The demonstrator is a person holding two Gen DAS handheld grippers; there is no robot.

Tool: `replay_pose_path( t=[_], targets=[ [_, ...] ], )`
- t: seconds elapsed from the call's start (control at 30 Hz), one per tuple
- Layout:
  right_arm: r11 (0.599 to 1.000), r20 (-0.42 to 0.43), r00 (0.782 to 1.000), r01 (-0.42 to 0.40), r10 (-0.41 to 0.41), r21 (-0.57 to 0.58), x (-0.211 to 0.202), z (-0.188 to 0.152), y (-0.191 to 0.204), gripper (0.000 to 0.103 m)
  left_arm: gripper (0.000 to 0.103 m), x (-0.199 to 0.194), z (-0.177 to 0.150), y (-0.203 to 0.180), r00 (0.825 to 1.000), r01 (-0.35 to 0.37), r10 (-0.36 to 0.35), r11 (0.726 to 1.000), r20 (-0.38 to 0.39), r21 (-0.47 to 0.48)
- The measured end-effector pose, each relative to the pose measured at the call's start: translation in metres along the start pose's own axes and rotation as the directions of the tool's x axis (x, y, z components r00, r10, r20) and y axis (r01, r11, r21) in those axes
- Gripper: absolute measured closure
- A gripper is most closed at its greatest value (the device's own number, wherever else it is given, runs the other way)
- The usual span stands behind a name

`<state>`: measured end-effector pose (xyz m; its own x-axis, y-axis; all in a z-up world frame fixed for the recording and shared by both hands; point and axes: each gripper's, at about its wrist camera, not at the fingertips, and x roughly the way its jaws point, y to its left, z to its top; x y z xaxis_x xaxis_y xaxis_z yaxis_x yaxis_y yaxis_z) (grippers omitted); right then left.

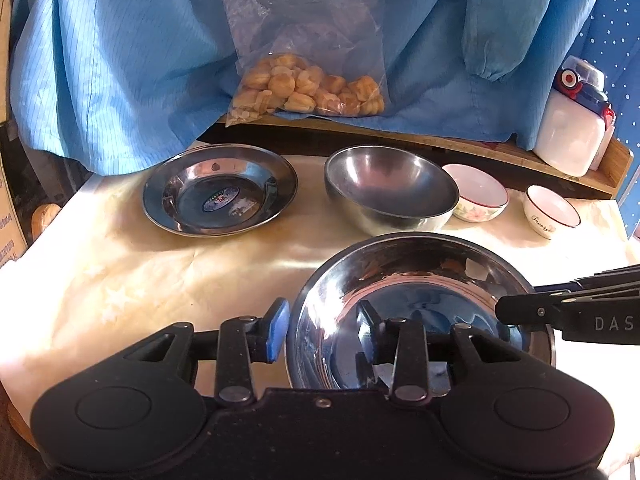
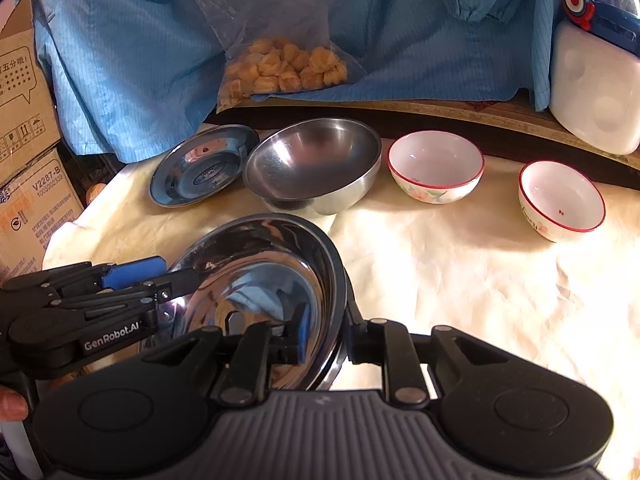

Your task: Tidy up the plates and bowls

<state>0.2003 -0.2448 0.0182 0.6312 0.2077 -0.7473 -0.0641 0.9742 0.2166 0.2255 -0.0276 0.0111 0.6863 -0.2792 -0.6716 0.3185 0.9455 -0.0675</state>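
A shiny steel plate point(image 1: 420, 280) is held between both grippers near the table's front; it also shows in the right wrist view point(image 2: 264, 264). My left gripper point(image 1: 324, 330) straddles its left rim, one finger inside and one outside. My right gripper point(image 2: 326, 334) straddles its right rim, and its arm shows in the left wrist view point(image 1: 568, 312). At the back stand a second steel plate point(image 1: 220, 188), a matte steel bowl point(image 1: 390, 188) and two white red-rimmed bowls point(image 1: 476, 192) point(image 1: 550, 210).
A bag of pastries point(image 1: 308, 88) lies on a wooden shelf draped in blue cloth point(image 1: 120, 60). A white container point(image 1: 572, 128) stands at the shelf's right end. Cardboard boxes point(image 2: 28, 160) stand left of the cream-covered table point(image 2: 460, 260).
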Motion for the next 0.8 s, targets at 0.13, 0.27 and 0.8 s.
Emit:
replay_pose_path(
  t=[0.13,0.27,0.8],
  targets=[
    [1.000,0.006,1.000,0.013,-0.013,-0.015,0.000,-0.001,0.003,0.079,0.064,-0.001,0.000,0.002,1.000,0.002,-0.002,1.000,0.003,-0.008],
    [0.998,0.015,0.999,0.047,-0.046,-0.047,0.001,-0.003,0.007,0.073,0.055,-0.002,-0.001,0.007,1.000,0.002,-0.002,0.999,0.005,-0.032],
    [0.998,0.044,0.998,0.042,-0.041,-0.036,-0.004,-0.004,0.002,0.026,0.001,-0.020,0.005,0.027,0.990,-0.048,0.060,0.994,0.129,-0.094]
  ],
)
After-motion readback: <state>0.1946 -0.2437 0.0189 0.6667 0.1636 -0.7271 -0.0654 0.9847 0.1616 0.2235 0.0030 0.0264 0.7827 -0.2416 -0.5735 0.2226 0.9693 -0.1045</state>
